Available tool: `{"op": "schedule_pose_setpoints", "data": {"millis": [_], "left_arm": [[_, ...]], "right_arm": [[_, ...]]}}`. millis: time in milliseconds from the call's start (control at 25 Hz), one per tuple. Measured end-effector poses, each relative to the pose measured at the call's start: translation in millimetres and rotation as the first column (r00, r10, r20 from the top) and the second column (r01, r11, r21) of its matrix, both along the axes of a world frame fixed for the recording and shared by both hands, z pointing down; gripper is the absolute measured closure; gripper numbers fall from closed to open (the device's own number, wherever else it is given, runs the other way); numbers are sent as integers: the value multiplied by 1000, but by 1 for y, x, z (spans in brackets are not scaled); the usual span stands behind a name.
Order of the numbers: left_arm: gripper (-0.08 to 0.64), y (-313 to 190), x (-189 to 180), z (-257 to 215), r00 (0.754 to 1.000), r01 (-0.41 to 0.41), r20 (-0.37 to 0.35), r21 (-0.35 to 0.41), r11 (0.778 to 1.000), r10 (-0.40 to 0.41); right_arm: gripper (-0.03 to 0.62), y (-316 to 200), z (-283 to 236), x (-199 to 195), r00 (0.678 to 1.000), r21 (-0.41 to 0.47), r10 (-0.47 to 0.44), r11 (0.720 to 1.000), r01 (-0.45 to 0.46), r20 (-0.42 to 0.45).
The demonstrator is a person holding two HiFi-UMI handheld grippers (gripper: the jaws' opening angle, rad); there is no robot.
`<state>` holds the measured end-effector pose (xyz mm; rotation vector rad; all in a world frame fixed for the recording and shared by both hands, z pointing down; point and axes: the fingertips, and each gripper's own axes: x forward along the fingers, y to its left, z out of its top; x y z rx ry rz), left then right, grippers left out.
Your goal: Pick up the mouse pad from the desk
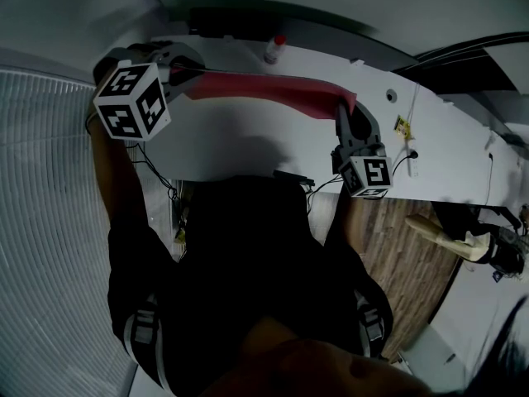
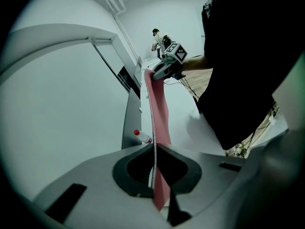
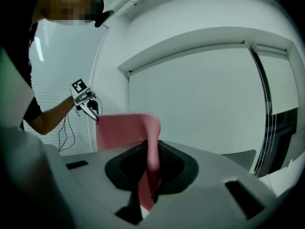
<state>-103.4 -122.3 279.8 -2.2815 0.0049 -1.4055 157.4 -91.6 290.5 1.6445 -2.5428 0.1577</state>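
White table (image 1: 248,151) and pale walls fill the background, with a small red-capped bottle (image 1: 274,49) at the far edge. The pink mouse pad (image 1: 264,89) hangs stretched in the air between both tools. The left hand-held gripper (image 1: 183,74) is clamped on one end and the right hand-held gripper (image 1: 342,116) is pinched on the other. The pick-up looks essentially done. Next, both grips must hold firm and rise together so the limp pad does not sag or slip. The person's dark torso hides the table's near edge, and the head view does not show how far the pad clears the table.
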Motion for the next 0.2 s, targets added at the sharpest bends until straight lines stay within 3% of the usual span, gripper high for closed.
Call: {"op": "schedule_pose_setpoints", "data": {"millis": [200], "left_arm": [[545, 0, 1, 0, 1000, -2, 1, 7, 1000, 2]], "right_arm": [[555, 0, 2, 1, 1000, 2, 1, 1000, -1, 8]]}}
